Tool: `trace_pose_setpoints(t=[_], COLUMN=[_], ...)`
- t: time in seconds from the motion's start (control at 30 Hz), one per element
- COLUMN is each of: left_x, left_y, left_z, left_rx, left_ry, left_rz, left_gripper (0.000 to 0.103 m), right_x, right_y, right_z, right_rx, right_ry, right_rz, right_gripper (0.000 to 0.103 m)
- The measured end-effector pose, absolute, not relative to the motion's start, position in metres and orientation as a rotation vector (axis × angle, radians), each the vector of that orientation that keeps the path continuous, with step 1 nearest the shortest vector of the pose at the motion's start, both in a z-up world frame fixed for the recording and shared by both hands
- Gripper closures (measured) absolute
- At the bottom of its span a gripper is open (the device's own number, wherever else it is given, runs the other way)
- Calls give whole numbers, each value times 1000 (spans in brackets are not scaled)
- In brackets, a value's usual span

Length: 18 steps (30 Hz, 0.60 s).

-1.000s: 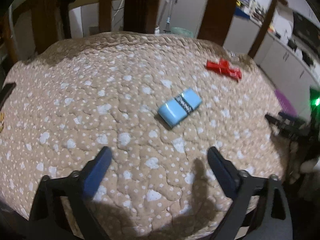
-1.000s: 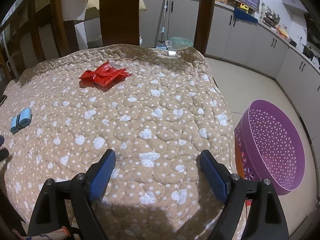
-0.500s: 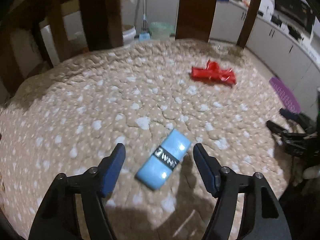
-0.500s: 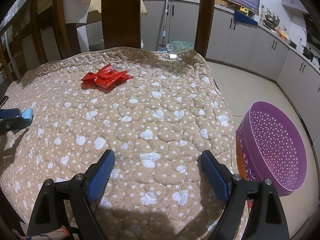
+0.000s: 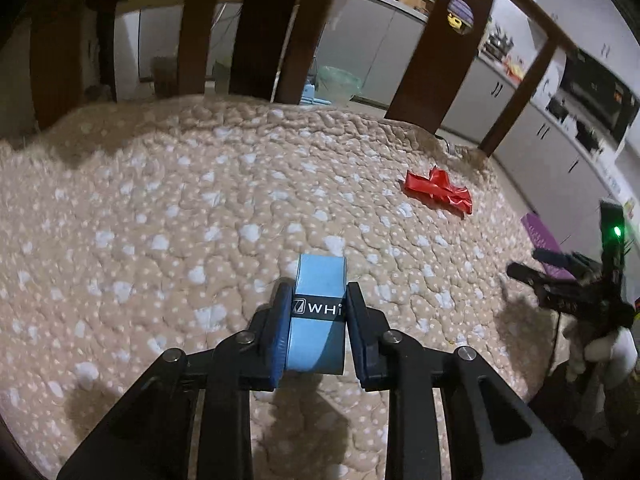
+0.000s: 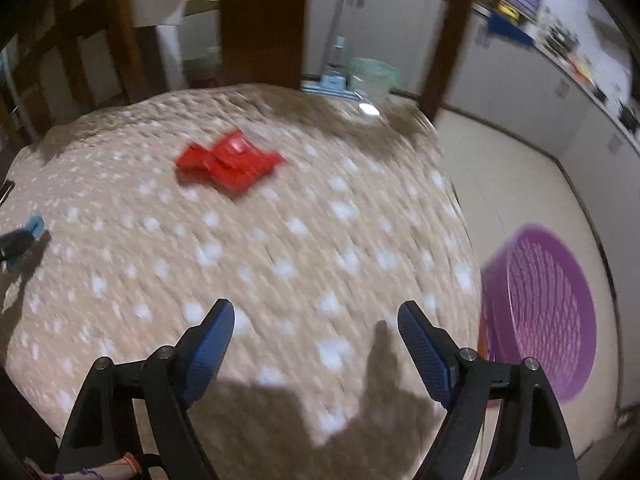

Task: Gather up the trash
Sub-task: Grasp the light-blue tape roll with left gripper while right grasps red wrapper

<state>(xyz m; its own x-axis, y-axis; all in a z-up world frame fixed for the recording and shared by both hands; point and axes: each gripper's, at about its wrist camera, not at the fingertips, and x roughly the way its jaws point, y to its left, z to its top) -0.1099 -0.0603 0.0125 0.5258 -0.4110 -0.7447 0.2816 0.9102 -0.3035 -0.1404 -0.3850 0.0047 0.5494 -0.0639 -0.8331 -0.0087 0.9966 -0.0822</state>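
Observation:
My left gripper (image 5: 318,300) is shut on a light blue packet (image 5: 320,280) with a black band, on the beige quilted table cover (image 5: 160,208). A crumpled red wrapper (image 5: 438,192) lies far right on the cover; it also shows in the right wrist view (image 6: 230,164). My right gripper (image 6: 316,320) is open and empty above the cover's near right part, well short of the red wrapper. The left gripper with the blue packet (image 6: 34,226) shows at the left edge of that view. A purple basket (image 6: 548,316) stands on the floor to the right.
Dark wooden chair backs (image 5: 280,28) stand behind the table. Grey kitchen cabinets (image 6: 520,80) line the far wall. A pale green bucket (image 6: 372,78) sits on the floor beyond the table. The right gripper shows at the right in the left wrist view (image 5: 560,276).
My left gripper moved up to the blue packet and closed on it. My right gripper moved forward over the table toward the red wrapper and stayed open.

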Motion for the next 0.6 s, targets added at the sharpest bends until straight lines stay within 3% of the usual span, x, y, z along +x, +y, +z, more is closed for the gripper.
trace_pose_setpoints(t=[0.6], left_x=[-100], left_y=[-44], left_z=[-4], left_rx=[-280], left_ry=[974], left_rz=[-458], left_gripper=[75], right_x=[-3], right_y=[-318], right_z=[-2], right_rx=[-248], right_ry=[1068], right_rz=[86], right_gripper=[10])
